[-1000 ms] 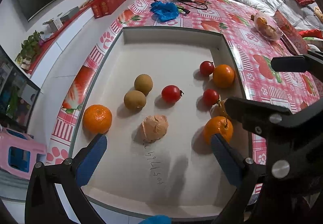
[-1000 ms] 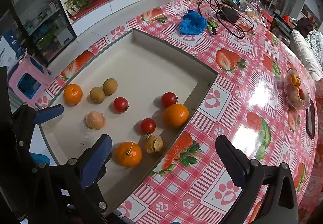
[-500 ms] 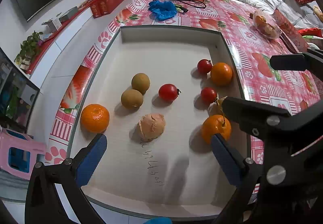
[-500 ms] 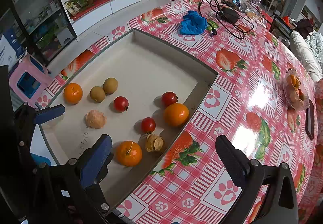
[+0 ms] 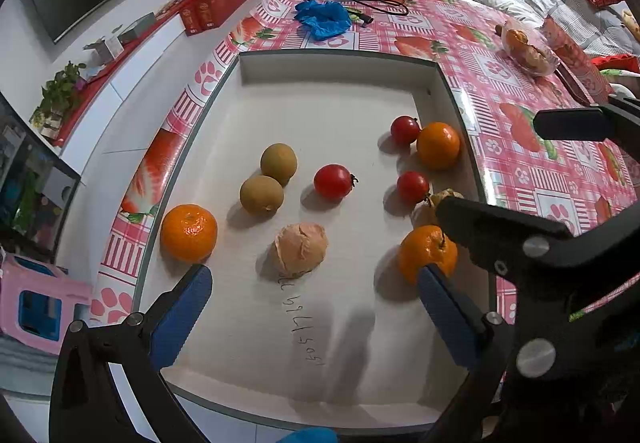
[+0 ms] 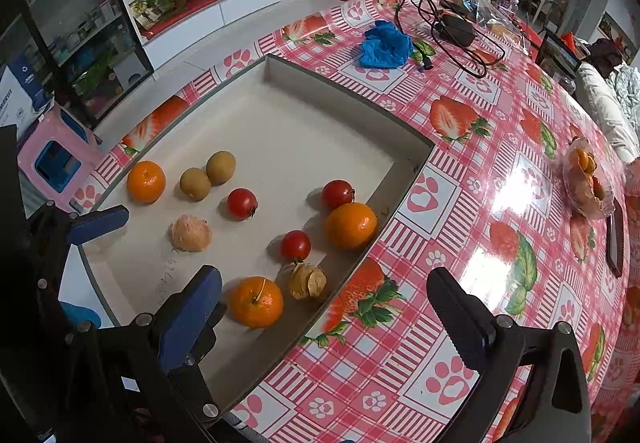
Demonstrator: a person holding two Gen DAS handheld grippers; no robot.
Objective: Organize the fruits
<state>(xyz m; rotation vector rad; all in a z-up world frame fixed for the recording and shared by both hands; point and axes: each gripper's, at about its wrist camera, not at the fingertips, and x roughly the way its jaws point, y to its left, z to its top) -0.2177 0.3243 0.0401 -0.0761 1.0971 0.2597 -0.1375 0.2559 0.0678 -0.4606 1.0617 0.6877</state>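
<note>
My left gripper (image 5: 312,307) spread wide, empty, over tray (image 5: 336,63) front. Right gripper (image 6: 324,303) likewise agape, straddling tray edge. Fruits scattered unsorted; nearest orange (image 6: 257,301) just beside right's inner finger, likely first pick.

A table (image 6: 460,203) covered in glossy red-and-pink checked oilcloth with strawberry prints; on it lie a shallow grey rectangular tray (image 6: 404,179), a crumpled blue cloth (image 6: 384,45), a black cable (image 6: 456,31).

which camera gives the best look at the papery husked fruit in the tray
The right wrist view: the husked fruit lies fully visible beside the stemmed orange. In the left wrist view it is mostly hidden behind the right gripper.
</note>
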